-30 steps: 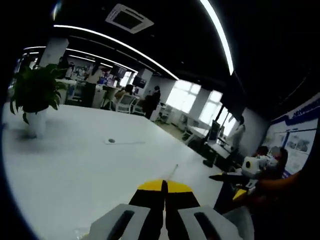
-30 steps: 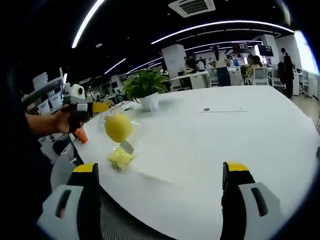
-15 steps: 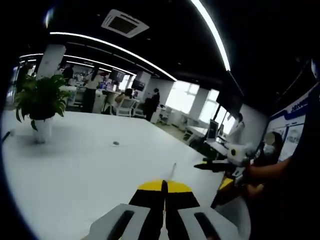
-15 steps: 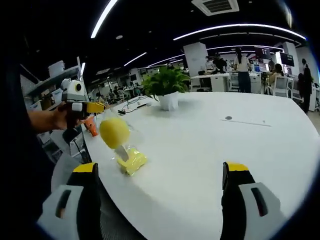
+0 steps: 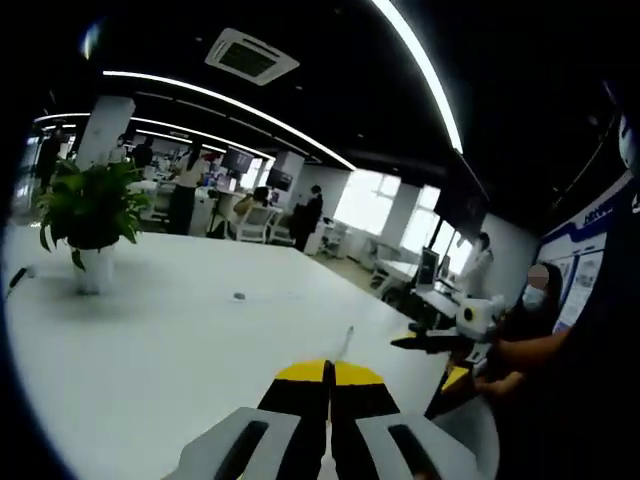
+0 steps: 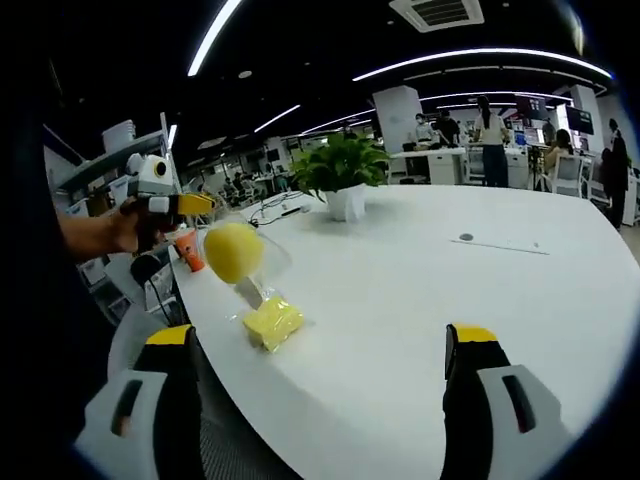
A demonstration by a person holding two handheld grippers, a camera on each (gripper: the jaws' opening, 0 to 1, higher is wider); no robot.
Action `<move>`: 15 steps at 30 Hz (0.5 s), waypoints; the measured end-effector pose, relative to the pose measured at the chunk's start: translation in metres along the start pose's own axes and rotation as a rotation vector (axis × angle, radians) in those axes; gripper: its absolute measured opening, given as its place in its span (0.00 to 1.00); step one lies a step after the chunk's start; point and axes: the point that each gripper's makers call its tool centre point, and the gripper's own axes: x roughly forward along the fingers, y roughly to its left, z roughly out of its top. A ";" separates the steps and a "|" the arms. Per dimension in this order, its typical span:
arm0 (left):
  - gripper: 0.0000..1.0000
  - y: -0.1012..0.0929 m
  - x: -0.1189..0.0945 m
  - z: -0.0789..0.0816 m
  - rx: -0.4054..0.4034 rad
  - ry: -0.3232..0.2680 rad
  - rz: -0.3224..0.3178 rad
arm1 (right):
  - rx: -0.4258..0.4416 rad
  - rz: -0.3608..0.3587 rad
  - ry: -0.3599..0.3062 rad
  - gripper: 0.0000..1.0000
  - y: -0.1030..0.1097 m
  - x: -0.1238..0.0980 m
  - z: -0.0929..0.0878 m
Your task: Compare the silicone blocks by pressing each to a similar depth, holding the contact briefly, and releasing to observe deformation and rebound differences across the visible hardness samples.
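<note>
A pale yellow silicone block (image 6: 272, 322) in clear wrapping lies on the white table (image 6: 420, 300) near its left edge. Just above it is a round yellow ball (image 6: 232, 252) on a short grey stem; what holds the ball I cannot tell. My right gripper (image 6: 320, 340) is open and empty, well short of the block. My left gripper (image 6: 192, 206) is raised left of the ball in a person's hand. In its own view the left gripper (image 5: 326, 372) has its yellow-tipped jaws shut together above the table (image 5: 150, 350). The right gripper (image 5: 432, 343) shows at the right, apart from it.
A potted plant (image 6: 343, 172) (image 5: 90, 215) stands at the table's far side. An orange object (image 6: 188, 250) sits at the left edge, and a small dark disc with a thin cable (image 6: 466, 238) lies mid-table. Desks, chairs and people fill the office behind.
Both views have shifted slightly with the hands. In the right gripper view the yellow block and ball now sit a bit nearer the middle. Neither gripper has changed its jaw state.
</note>
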 end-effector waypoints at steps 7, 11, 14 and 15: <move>0.00 -0.015 0.003 0.010 -0.002 -0.010 -0.051 | 0.000 0.003 -0.053 0.96 0.003 0.000 0.016; 0.00 -0.027 0.009 0.020 0.006 -0.023 -0.088 | -0.012 0.020 -0.051 0.96 0.002 0.004 0.018; 0.00 -0.035 0.010 0.028 0.011 -0.036 -0.117 | -0.019 0.033 -0.074 0.96 0.002 0.005 0.026; 0.00 -0.039 0.011 0.033 0.015 -0.044 -0.130 | -0.017 0.042 -0.096 0.96 0.001 0.007 0.032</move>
